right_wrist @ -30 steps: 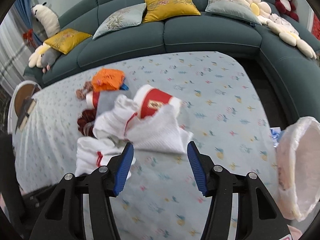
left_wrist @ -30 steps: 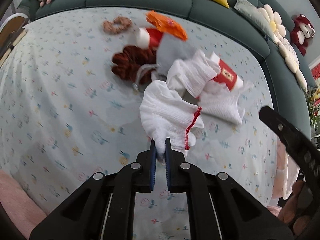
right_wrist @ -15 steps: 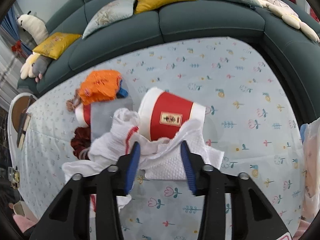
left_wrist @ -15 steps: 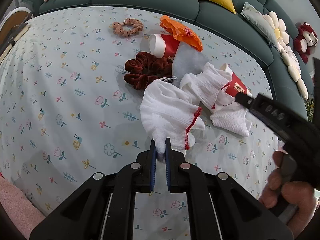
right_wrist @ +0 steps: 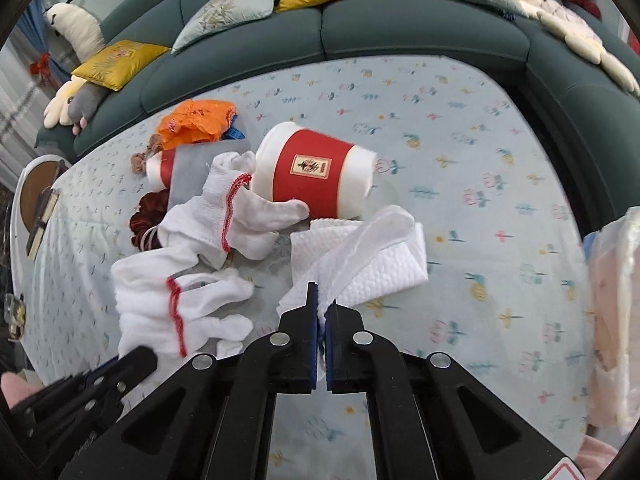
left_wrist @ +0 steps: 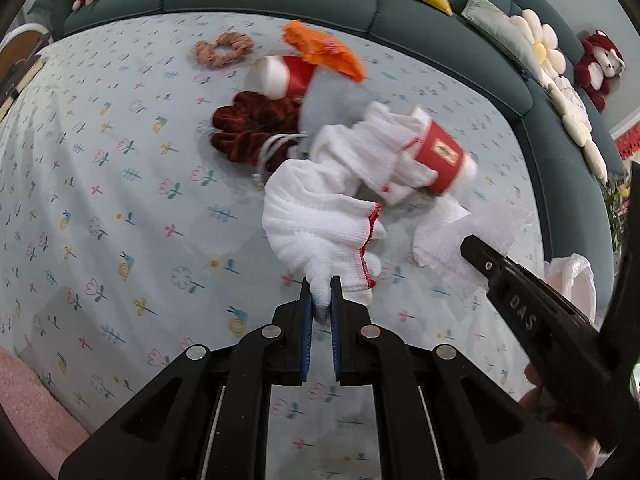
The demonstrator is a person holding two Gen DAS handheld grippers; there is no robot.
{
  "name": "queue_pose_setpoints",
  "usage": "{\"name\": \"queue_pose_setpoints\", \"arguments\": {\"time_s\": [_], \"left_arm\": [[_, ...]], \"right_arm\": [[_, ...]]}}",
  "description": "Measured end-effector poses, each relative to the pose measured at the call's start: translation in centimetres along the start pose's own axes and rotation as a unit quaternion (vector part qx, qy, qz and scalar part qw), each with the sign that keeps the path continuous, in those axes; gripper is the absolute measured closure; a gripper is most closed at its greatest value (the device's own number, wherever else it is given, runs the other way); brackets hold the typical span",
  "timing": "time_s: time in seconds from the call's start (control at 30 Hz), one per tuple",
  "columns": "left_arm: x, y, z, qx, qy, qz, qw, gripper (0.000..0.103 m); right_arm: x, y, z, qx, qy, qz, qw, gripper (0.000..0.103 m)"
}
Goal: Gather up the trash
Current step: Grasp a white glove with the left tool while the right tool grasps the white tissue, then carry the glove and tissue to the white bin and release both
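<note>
Pick-up step of trash collection. The left claw point(left_wrist: 320, 300) is clamped on a fingertip of a white knit glove point(left_wrist: 316, 220) lying on the floral-clothed surface point(left_wrist: 100, 200). The right claw point(right_wrist: 321, 312) is pinched on the corner of an embossed paper towel point(right_wrist: 380, 264) just in front of the toppled red-and-white paper cup point(right_wrist: 316, 176). Half a second earlier the right claw stood wider, straddling the towel; now it has closed. The next move probably calls for lifting the towel toward the translucent plastic bag point(right_wrist: 612, 312) at right.
</note>
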State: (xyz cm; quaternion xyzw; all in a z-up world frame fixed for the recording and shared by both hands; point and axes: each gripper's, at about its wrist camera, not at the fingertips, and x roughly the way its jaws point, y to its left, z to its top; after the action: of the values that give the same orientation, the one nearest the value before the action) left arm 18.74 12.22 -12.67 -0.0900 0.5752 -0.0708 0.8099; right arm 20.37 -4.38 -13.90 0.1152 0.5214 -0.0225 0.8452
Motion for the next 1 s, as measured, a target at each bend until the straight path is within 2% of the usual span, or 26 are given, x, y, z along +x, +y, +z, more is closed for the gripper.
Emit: {"name": "queue_pose_setpoints", "arguments": {"time_s": [0.13,0.57,0.77,1.0], "left_arm": [[-1.0,-2.0,-0.5,0.016,-0.006,-0.008,0.9998,0.095],[-5.4,-10.0,-2.6,0.08,-0.036,-0.044,0.9952,0.095],[-6.8,-15.0,-4.3,0.119,-0.042,-0.07,0.9895,0.095],[-7.7,-20.9,-6.4,0.172,-0.048,-0.101,0.9787,0.095]], "right_arm": [[-3.0,-1.3,-0.7,-0.005,-0.023,-0.003,1.0,0.101],[-11.8,-8.0,-2.6,0.034,-0.09,-0.011,0.995,0.101],[-15.2,-12.2,-4.1,0.055,-0.115,-0.023,0.992,0.101],[-17.9,-18.0,-6.0,0.097,-0.133,-0.039,0.986,0.101]]}}
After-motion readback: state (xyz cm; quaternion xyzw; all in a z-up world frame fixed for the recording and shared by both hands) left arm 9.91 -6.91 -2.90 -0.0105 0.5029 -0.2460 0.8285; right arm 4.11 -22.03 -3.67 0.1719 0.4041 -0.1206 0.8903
